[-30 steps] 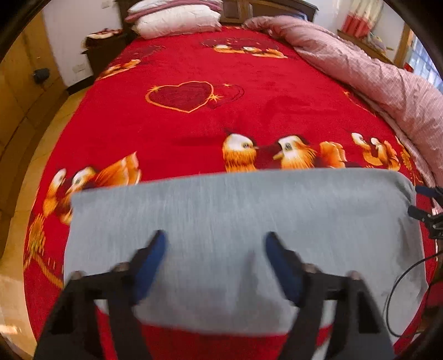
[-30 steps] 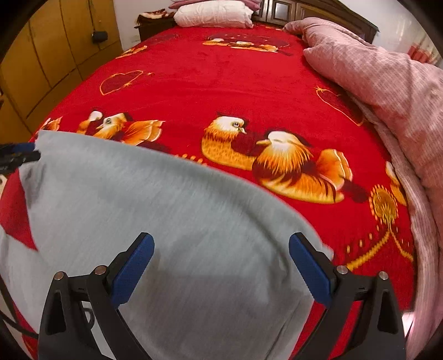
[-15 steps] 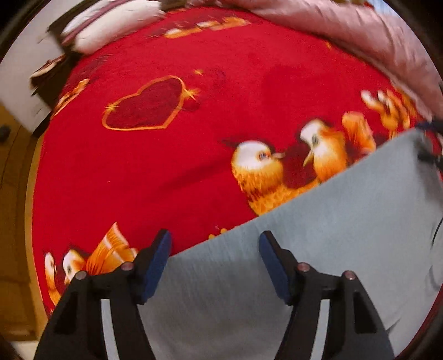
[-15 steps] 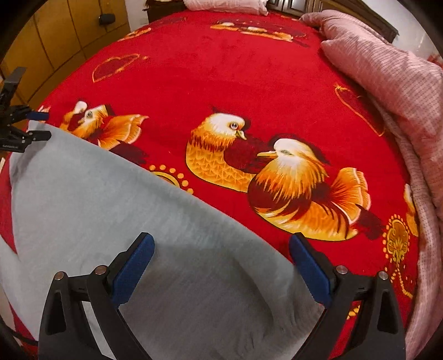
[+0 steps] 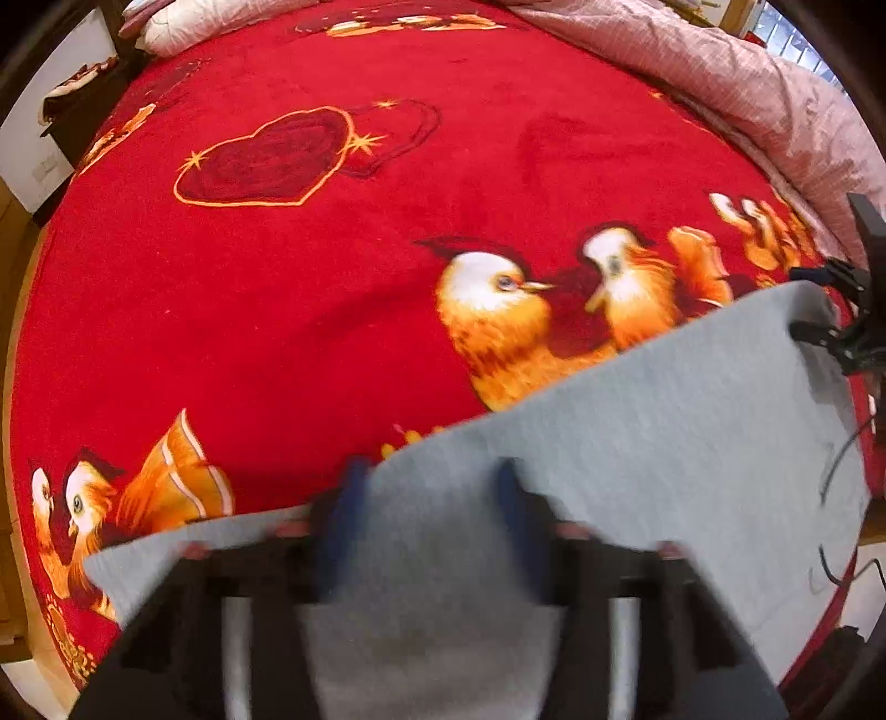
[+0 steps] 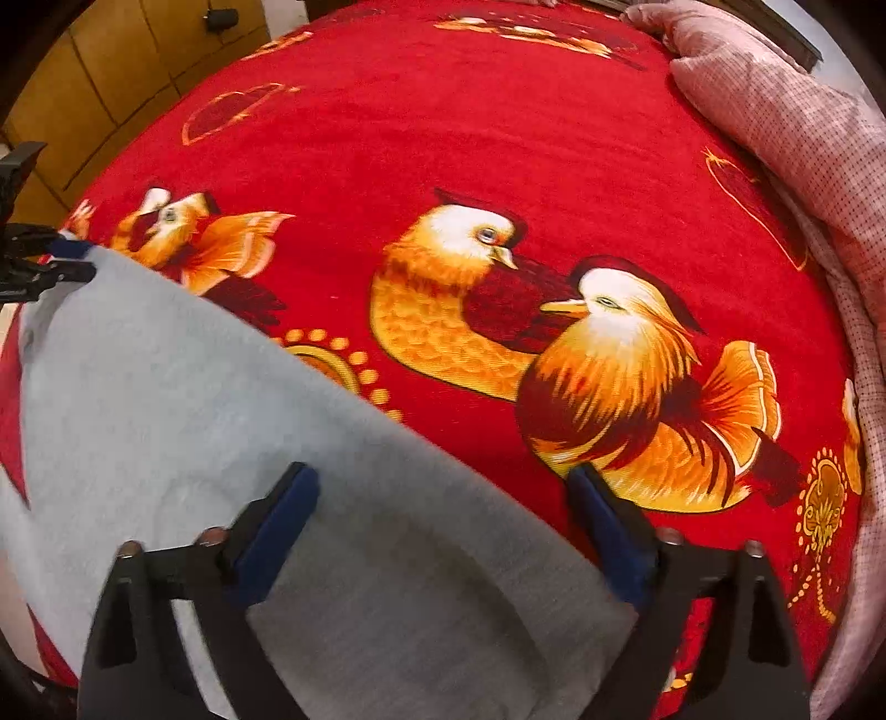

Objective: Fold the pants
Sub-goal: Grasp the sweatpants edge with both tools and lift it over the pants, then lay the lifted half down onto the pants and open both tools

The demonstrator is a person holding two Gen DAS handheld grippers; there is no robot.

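The grey pants (image 5: 637,432) lie flat as a folded panel on the red bedspread (image 5: 332,310). My left gripper (image 5: 429,498) hangs over the pants' far edge near the left end, its blue pads apart but narrower than before and blurred. My right gripper (image 6: 443,509) is open over the pants (image 6: 166,410) near their right corner, with nothing between its pads. Each gripper shows at the other view's edge: the right one (image 5: 847,310), the left one (image 6: 33,260).
A pink quilt (image 6: 803,144) is bunched along the bed's right side. White pillows (image 5: 221,16) lie at the headboard. Yellow wooden cabinets (image 6: 111,83) stand left of the bed. A black cable (image 5: 836,471) hangs by the pants' right end.
Both grippers have moved forward toward the pants' far edge. The left gripper's pads have come closer together and are blurred by motion. The right gripper stays wide open.
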